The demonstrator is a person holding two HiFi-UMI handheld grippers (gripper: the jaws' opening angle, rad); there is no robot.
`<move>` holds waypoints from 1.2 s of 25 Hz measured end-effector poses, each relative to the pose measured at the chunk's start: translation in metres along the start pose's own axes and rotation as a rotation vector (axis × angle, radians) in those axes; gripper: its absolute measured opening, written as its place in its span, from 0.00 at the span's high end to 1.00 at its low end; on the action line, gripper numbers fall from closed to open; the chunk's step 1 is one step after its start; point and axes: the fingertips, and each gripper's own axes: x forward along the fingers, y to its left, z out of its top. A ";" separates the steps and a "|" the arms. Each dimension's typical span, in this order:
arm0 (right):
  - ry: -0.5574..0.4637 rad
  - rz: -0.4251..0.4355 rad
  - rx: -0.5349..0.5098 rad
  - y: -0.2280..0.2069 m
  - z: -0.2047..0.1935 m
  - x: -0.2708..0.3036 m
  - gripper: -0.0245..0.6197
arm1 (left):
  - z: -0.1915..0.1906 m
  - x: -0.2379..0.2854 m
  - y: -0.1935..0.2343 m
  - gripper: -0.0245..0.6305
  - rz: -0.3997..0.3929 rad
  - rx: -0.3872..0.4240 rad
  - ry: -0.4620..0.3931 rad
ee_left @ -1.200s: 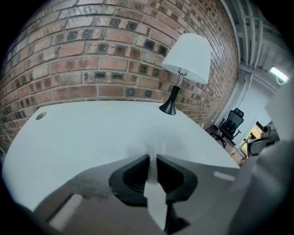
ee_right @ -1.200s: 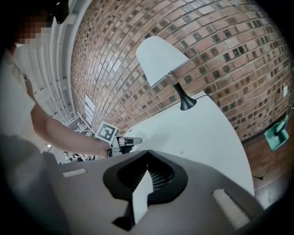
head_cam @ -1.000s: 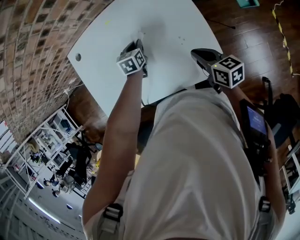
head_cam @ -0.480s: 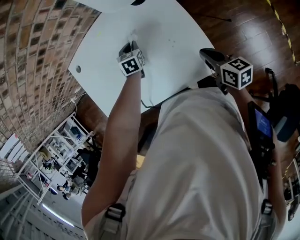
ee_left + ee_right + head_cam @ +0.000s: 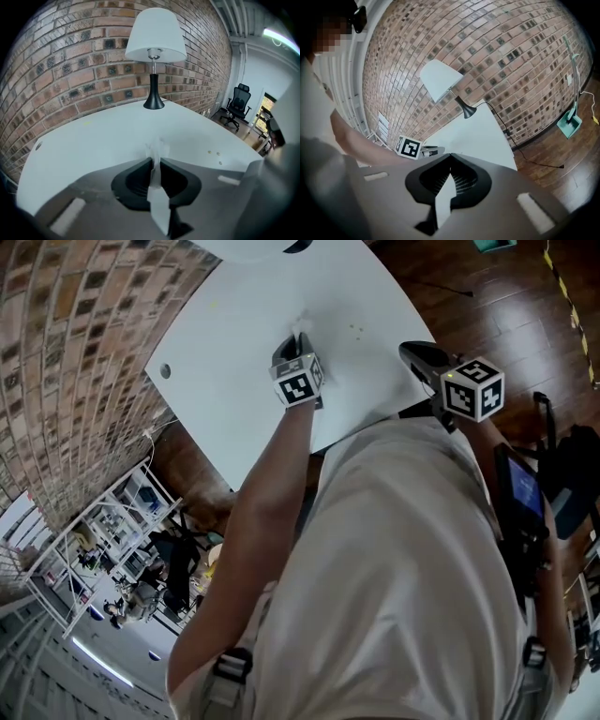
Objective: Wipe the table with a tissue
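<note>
A white-shaded lamp stands by the brick wall, an office chair farther off.

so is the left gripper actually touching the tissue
Touching. The left gripper view shows the left gripper with its jaws pinched shut on the tissue, whose crumpled end pokes out past their tips.

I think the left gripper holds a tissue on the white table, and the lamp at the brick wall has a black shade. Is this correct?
Not fully. The left gripper view shows a white shade; only the stem is black. The rest is right: the left gripper holds the tissue on the white table.
</note>
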 end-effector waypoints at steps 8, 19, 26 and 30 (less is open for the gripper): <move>0.021 0.011 -0.010 -0.001 0.003 0.003 0.95 | 0.009 -0.013 -0.066 0.91 -0.339 0.029 -0.019; -0.010 -0.049 0.040 -0.012 -0.004 -0.005 0.95 | 0.050 0.020 -0.049 0.90 -0.146 0.071 -0.013; -0.034 -0.076 0.069 -0.022 -0.005 -0.023 0.95 | 0.041 0.035 -0.045 0.90 -0.153 0.115 0.027; -0.038 -0.074 0.072 -0.025 -0.005 -0.018 0.95 | 0.043 0.035 -0.048 0.91 -0.184 0.189 0.017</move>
